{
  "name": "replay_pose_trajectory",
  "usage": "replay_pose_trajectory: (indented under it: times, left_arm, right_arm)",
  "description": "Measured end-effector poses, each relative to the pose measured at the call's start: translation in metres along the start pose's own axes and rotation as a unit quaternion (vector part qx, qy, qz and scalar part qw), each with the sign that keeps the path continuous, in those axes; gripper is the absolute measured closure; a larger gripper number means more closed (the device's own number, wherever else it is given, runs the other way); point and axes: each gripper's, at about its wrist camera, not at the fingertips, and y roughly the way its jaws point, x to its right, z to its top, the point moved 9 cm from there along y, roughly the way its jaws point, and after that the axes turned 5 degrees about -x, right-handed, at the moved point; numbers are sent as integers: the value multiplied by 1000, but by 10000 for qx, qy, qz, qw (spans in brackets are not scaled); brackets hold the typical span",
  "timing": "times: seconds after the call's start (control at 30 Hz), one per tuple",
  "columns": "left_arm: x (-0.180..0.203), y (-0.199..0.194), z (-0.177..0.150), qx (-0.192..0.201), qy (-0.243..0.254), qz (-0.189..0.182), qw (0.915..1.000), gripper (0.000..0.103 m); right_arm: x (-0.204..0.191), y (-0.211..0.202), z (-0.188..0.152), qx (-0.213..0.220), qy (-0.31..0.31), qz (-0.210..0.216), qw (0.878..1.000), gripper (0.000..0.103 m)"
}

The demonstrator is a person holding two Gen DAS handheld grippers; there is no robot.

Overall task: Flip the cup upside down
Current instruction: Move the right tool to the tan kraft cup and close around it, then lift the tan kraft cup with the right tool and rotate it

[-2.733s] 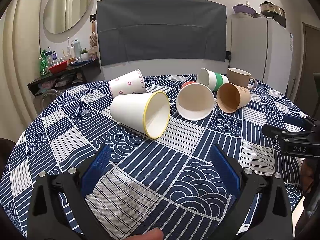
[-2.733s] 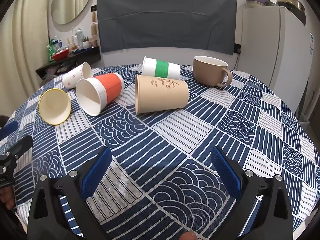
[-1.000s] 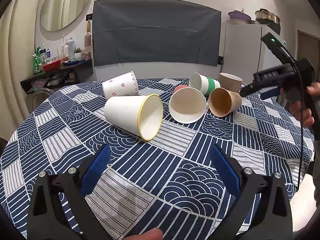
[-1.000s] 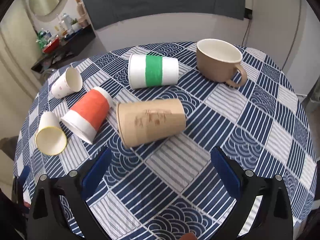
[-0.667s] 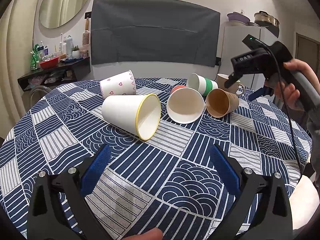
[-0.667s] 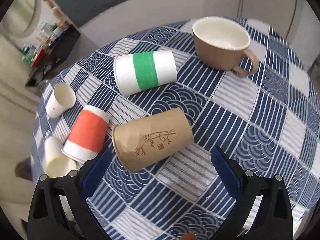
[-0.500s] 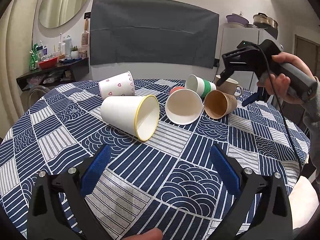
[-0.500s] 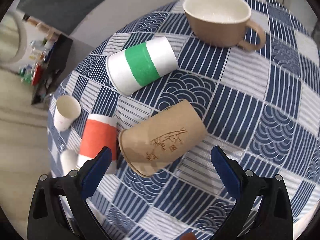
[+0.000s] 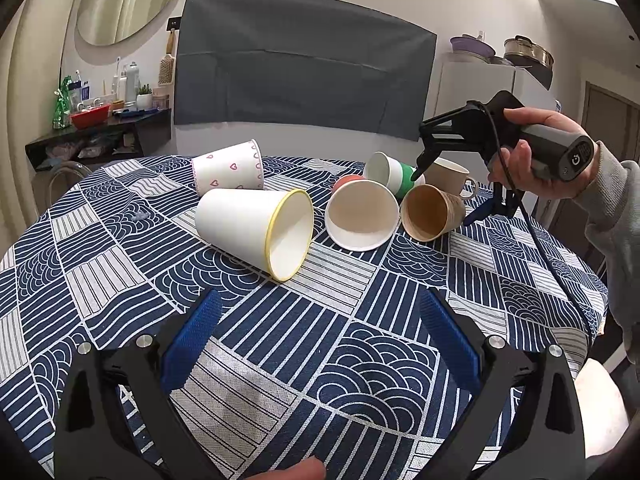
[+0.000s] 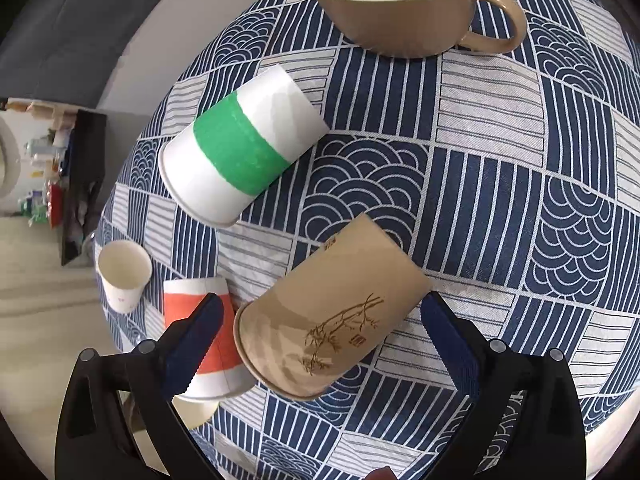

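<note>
Several paper cups lie on their sides on the patterned table. A brown kraft cup point(image 10: 332, 316) with a bamboo drawing lies directly below my right gripper point(image 10: 320, 344), which is open with its blue pads on either side of the cup, not touching. The same cup point(image 9: 432, 212) shows in the left wrist view with the right gripper point(image 9: 444, 196) hovering above it. An orange cup point(image 10: 200, 336), a green-banded cup point(image 10: 240, 148) and a heart-print cup point(image 10: 124, 276) lie nearby. My left gripper point(image 9: 320, 344) is open and empty over the table's near side, facing a yellow-rimmed white cup point(image 9: 260, 228).
A tan ceramic mug point(image 10: 408, 4) stands upright at the far side of the blue-and-white tablecloth point(image 10: 520, 200). A shelf with bottles point(image 9: 100, 116) stands left of the table. A refrigerator point(image 9: 496, 92) stands behind on the right.
My right gripper has risen, tilted downward and come in over the brown cup, which now sits between its open pads. My left gripper has stayed almost still.
</note>
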Motion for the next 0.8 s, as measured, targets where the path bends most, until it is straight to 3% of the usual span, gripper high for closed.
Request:
replay_pose_trajectory:
  times: [0.03,0.1,0.2,0.3,0.8]
  left_arm:
    - [-1,0,0,-3,-16,-12,10000,6]
    - [-1,0,0,2,-43,-25,10000,6]
    - [-2,0,0,8,-80,-29,10000,6]
    - [-3,0,0,-7,-100,-27,9999,6]
    - [-4,5,-2,-120,-86,-10,9999,6]
  right_arm:
    - [-1,2,-1,-36,8,-5,10000,9]
    - [-1,7,-2,-125,12,44,9999,22]
    - [-3,8,-2,-139,-57,74,9999,32]
    - [-6,10,-6,-174,-218,118,9995,36]
    - [-20,24,-106,-742,-1323,341,9878,40]
